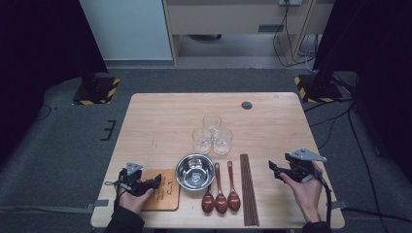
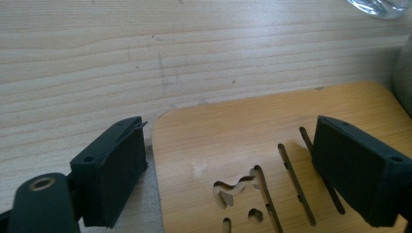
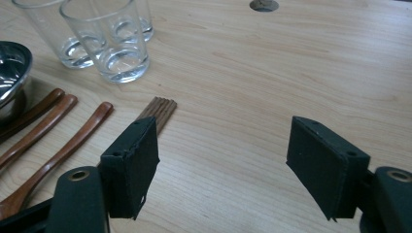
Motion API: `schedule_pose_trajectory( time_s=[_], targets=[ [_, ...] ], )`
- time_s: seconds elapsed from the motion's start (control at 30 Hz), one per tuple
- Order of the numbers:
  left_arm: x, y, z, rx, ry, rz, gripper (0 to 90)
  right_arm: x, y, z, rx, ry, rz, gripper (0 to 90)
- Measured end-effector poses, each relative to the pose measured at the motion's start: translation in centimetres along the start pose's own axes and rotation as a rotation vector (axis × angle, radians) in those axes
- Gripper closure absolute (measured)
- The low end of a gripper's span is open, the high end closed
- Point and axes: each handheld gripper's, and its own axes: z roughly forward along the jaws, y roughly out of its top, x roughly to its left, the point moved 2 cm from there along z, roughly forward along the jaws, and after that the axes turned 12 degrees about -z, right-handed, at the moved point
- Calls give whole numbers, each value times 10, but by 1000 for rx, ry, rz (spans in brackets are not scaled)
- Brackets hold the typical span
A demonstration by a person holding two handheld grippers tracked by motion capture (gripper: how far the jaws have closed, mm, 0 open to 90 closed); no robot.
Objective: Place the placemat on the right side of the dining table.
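My left fingers (image 2: 228, 170) sat open astride the wooden board's (image 2: 243, 141) corner at the counter's (image 2: 145, 58) near left edge, right fingers (image 3: 221, 165) wide over bare wood, so a skewed squeeze could've just skidded that board into the steel bowl (image 1: 195, 171)

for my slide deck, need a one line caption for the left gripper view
Left claw straddling the near corner of a slotted wooden board on the table.
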Motion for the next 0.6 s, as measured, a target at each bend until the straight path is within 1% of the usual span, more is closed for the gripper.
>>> schedule_pose_trajectory(
  time_s=[0.03, 0.07, 0.1, 0.13, 0.17, 0.2, 0.23, 0.27, 0.4, 0.43, 0.47, 0.5, 0.53, 0.57, 0.6],
  targets=[
    [0, 0, 0, 0, -2, 0, 152, 3, 4, 0, -5, 7, -6, 275],
    [0, 0, -1, 0, -1, 1, 152, 3, 4, 0, -5, 7, -6, 275],
    [0, -1, -1, -6, -1, -1, 159, 8, 8, 0, -14, 15, -11, 276],
    [0, -1, -1, -6, -1, -1, 162, 8, 8, 0, -14, 15, -11, 276],
    [-1, -2, -1, -13, 0, -14, 163, 12, 14, 0, -24, 20, -17, 279],
    [-1, -2, -1, -13, 0, -14, 164, 12, 14, 0, -24, 20, -17, 279],
    [-1, -2, -2, -13, 4, -19, 164, 18, 21, 2, -31, 28, -26, 280],
    [-1, -2, -2, -13, 4, -19, 165, 18, 21, 2, -31, 28, -26, 280],
    [-1, -2, -3, -5, 13, -32, 165, 29, 32, 7, -43, 53, -37, 282],
    [0, -2, -4, -2, 17, -33, 166, 34, 37, 9, -47, 61, -37, 282],
    [0, -2, -4, -2, 17, -33, 166, 34, 37, 9, -47, 61, -37, 282],
    [0, -2, -4, -1, 17, -33, 166, 39, 42, 11, -59, 70, -38, 287],
    [1, -1, -4, -1, 17, -38, 166, 39, 42, 11, -59, 70, -38, 287],
    [2, -1, -5, 0, 17, -41, 166, 44, 47, 13, -65, 79, -41, 290],
    [2, -1, -5, 0, 17, -41, 166, 44, 47, 13, -65, 79, -41, 290]
  ],
)
